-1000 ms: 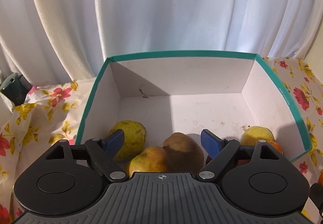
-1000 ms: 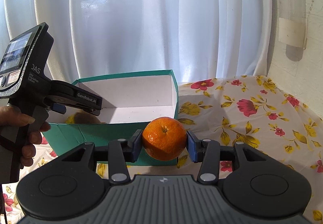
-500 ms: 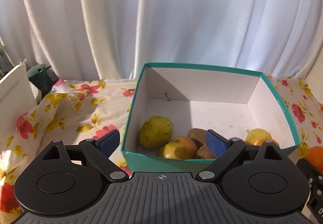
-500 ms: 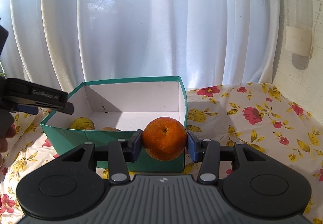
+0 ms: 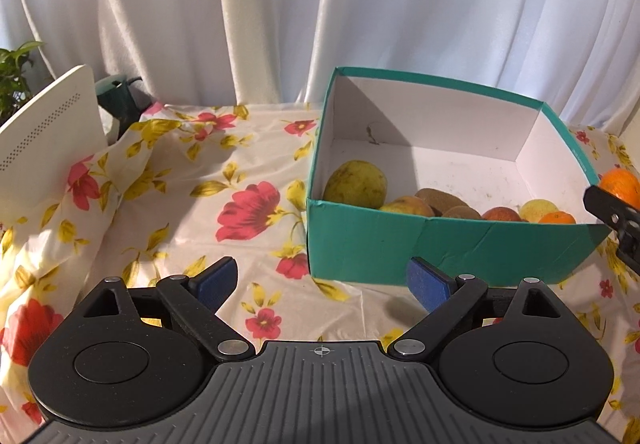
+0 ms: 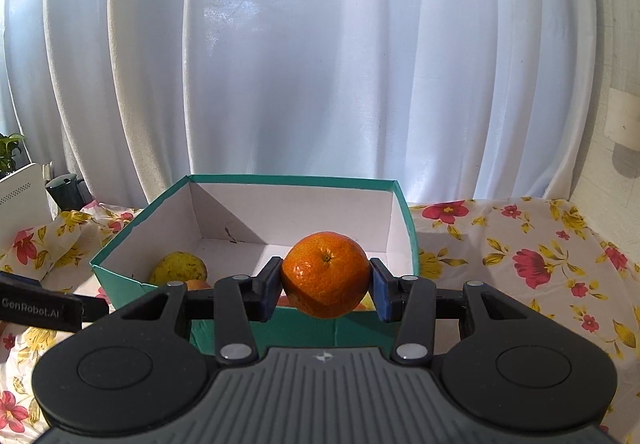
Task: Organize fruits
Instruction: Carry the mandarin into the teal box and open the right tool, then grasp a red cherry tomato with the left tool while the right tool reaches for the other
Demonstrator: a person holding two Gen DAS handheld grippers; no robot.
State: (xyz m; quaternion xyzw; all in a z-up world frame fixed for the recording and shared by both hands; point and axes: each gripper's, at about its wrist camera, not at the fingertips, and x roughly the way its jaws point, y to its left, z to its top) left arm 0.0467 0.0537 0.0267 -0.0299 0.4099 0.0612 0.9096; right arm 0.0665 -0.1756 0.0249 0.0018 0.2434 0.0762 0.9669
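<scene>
A teal box with white inside stands on the floral cloth; it holds several fruits: a yellow-green pear, kiwis, an apple and a small orange. My left gripper is open and empty, in front of the box's left near corner, above the cloth. My right gripper is shut on an orange and holds it just in front of the box's near wall. The held orange also shows at the right edge of the left wrist view.
A white device and a dark green jug stand at the far left by a plant. White curtains hang behind the table. Floral cloth lies right of the box.
My left gripper has pulled back out of the box and moved left, open throughout. My right gripper has carried the orange toward the box's near wall.
</scene>
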